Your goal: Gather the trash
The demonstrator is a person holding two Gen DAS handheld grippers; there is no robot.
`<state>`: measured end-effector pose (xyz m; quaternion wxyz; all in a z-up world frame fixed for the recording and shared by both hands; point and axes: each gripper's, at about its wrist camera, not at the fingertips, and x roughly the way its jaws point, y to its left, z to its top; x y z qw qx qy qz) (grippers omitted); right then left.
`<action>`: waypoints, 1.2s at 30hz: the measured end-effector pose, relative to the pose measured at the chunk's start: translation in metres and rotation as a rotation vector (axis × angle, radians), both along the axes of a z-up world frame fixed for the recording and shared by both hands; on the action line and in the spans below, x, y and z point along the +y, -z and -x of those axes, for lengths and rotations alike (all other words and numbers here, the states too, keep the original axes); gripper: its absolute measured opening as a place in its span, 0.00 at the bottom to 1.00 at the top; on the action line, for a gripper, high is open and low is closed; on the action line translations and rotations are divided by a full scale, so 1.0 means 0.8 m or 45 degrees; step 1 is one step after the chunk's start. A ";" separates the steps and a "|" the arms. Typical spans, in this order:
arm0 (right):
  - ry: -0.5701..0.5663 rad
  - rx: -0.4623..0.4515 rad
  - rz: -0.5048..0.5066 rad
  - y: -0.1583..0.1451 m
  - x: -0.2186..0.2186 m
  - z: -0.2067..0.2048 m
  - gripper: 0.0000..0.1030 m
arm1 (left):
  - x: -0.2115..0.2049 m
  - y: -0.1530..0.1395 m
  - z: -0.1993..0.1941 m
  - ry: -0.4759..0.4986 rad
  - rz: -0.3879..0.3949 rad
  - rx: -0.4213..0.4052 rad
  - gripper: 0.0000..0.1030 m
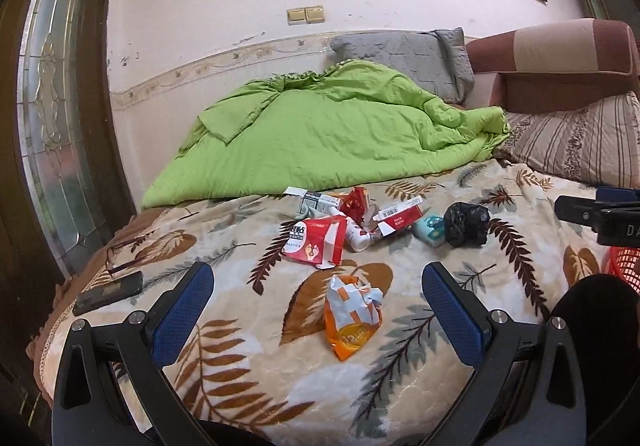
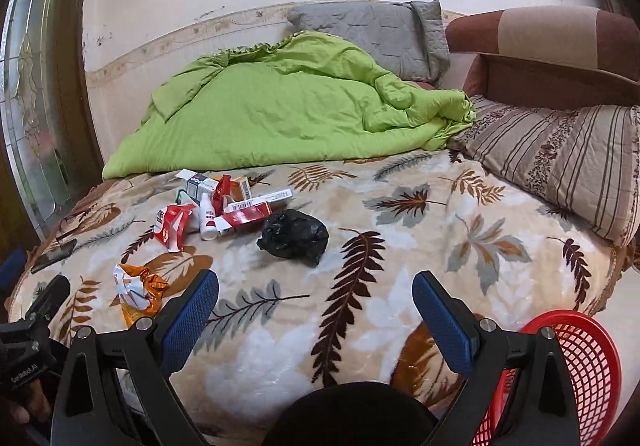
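Trash lies scattered on a leaf-patterned blanket (image 1: 256,374). A crumpled orange and white wrapper (image 1: 352,320) sits between the fingers of my open left gripper (image 1: 318,288), a little ahead of them. Further off lie a torn red and white packet (image 1: 316,242), red cartons (image 1: 396,221), a white bottle (image 1: 356,236), a small teal box (image 1: 428,232) and a crumpled black bag (image 1: 466,224). My right gripper (image 2: 316,292) is open and empty, with the black bag (image 2: 294,234) ahead of it. A red mesh basket (image 2: 576,378) stands at the lower right.
A green quilt (image 1: 332,133) is heaped at the back of the bed, with a grey pillow (image 1: 408,59) and a striped pillow (image 1: 580,137) beside it. A dark phone (image 1: 108,292) lies near the bed's left edge. A glass-panelled door (image 1: 52,105) stands to the left.
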<state>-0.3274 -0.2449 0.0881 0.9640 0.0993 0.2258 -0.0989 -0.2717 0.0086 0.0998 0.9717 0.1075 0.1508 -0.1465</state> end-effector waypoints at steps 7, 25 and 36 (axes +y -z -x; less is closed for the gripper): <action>0.000 0.034 0.026 0.004 0.004 -0.007 0.95 | 0.000 0.008 -0.010 0.012 0.001 0.057 1.00; 0.012 0.064 0.045 0.008 0.007 -0.014 0.95 | 0.002 0.011 -0.015 0.020 -0.005 0.077 1.00; 0.011 0.057 0.058 0.009 0.008 -0.013 0.95 | 0.001 0.009 -0.015 0.022 -0.006 0.085 1.00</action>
